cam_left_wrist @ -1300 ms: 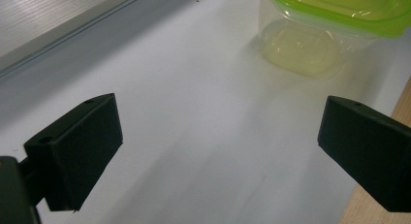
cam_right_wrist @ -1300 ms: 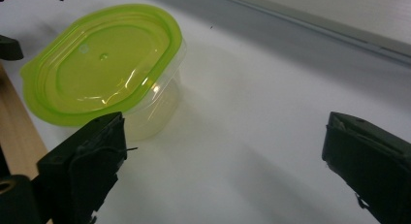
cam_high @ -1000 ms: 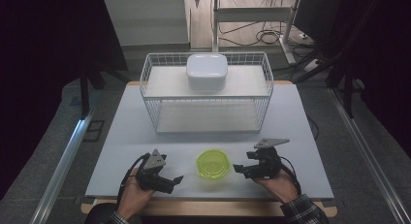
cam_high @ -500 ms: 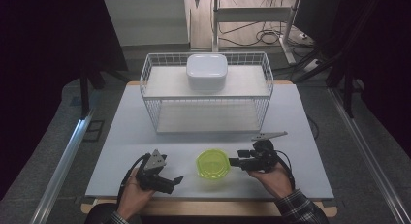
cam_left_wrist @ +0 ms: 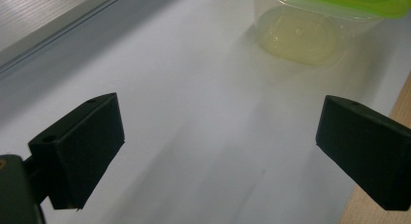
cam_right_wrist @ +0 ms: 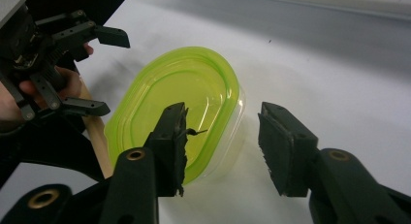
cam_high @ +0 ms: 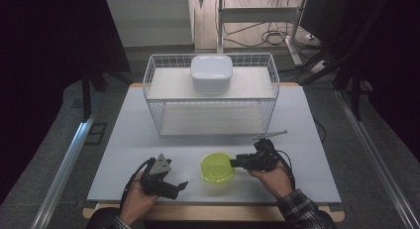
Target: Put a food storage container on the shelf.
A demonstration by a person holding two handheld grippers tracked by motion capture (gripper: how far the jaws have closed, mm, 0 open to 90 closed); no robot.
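Note:
A clear oval container with a lime-green lid [cam_high: 218, 168] stands on the white table near its front edge. My right gripper [cam_high: 233, 163] reaches in from the right at the container's rim. In the right gripper view, one jaw hangs over the green lid [cam_right_wrist: 169, 98] and the other stands outside the clear wall. The right gripper [cam_right_wrist: 223, 146] has just been closing, with the rim between its jaws, and its pads do not press on it. My left gripper [cam_high: 179, 188] rests open at the front left, pointing at the container [cam_left_wrist: 310, 35], nothing between its jaws [cam_left_wrist: 218, 146].
A white wire basket [cam_high: 210, 97] stands across the back of the table, with a white lidded box [cam_high: 212, 73] on its upper level. The wooden front edge of the table [cam_left_wrist: 387, 112] runs close to my left gripper [cam_right_wrist: 114, 73]. Cables trail from both grippers.
My right gripper has moved left to the container's right rim and its jaws have narrowed. The left gripper and the container have stayed in place.

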